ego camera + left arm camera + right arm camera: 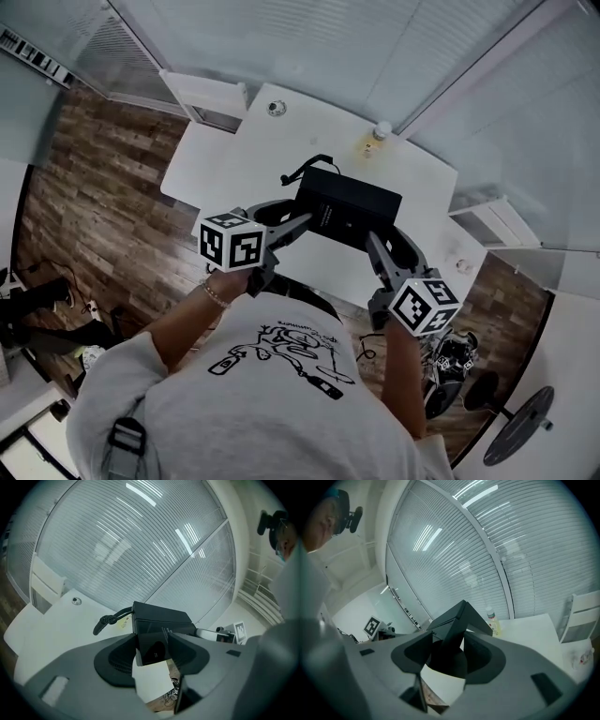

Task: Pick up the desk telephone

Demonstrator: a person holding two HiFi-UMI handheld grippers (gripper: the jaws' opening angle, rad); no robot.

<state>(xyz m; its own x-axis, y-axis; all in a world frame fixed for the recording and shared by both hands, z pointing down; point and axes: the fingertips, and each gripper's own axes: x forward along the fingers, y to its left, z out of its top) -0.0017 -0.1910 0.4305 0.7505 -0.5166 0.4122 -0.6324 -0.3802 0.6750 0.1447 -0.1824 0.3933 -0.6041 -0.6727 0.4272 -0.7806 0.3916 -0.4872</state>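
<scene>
The black desk telephone (348, 208) hangs tilted over the white table (211, 164), gripped from both sides. My left gripper (300, 221) is shut on its left end, and my right gripper (373, 240) is shut on its right end. In the left gripper view the telephone (159, 629) fills the gap of the left gripper (153, 647), and its coiled cord (106, 619) trails off to the left. In the right gripper view a corner of the telephone (454, 626) sits wedged in the right gripper (447, 654). The cord (303, 170) curls behind the phone.
A small bottle (380, 130) stands at the table's far edge, and a round disc (275, 108) lies at the far left. White chairs (210, 97) (489, 222) flank the table. Blinds cover the glass wall behind. Dark gear (452, 358) sits on the wood floor at right.
</scene>
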